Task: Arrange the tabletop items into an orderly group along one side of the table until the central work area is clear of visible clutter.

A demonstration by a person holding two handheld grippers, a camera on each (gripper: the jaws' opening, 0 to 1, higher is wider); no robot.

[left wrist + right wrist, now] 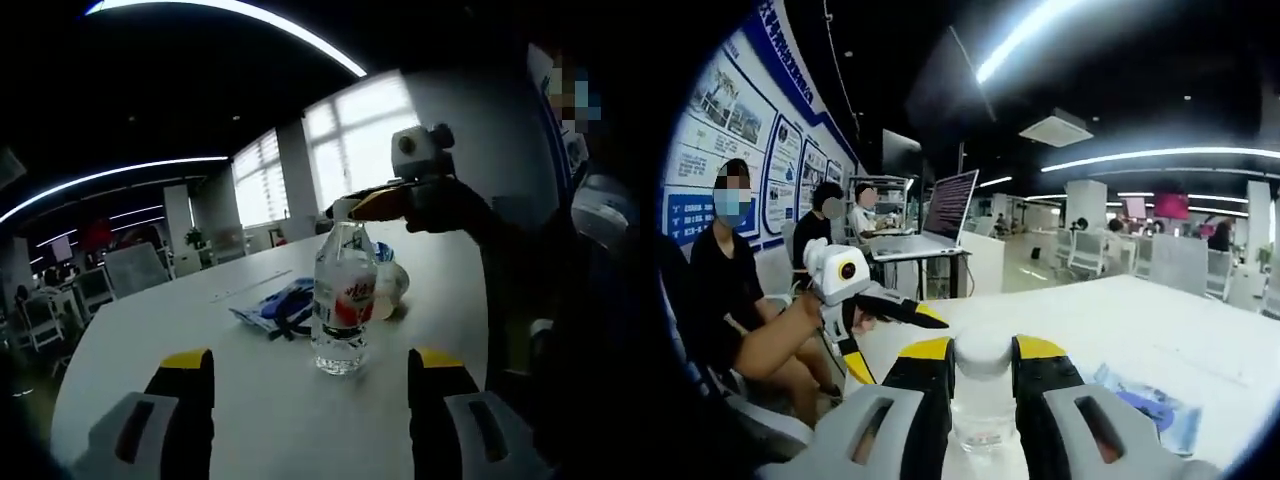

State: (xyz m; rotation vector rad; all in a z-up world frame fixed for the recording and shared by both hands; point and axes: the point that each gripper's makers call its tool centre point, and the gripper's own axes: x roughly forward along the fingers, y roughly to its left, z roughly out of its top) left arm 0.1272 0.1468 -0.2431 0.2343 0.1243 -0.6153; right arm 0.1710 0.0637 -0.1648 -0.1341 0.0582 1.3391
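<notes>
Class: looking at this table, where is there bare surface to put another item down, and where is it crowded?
Bare tabletop stretches left of the blue packet, and between the left tool and the water bottle. It is crowded around the bottle: the packet, a pale object behind it, and the right tool closed on its cap.

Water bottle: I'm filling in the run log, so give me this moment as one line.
right gripper: shut on water bottle cap | left gripper: open, facing bottle | bottle: upright on table | blue packet: beside bottle
</notes>
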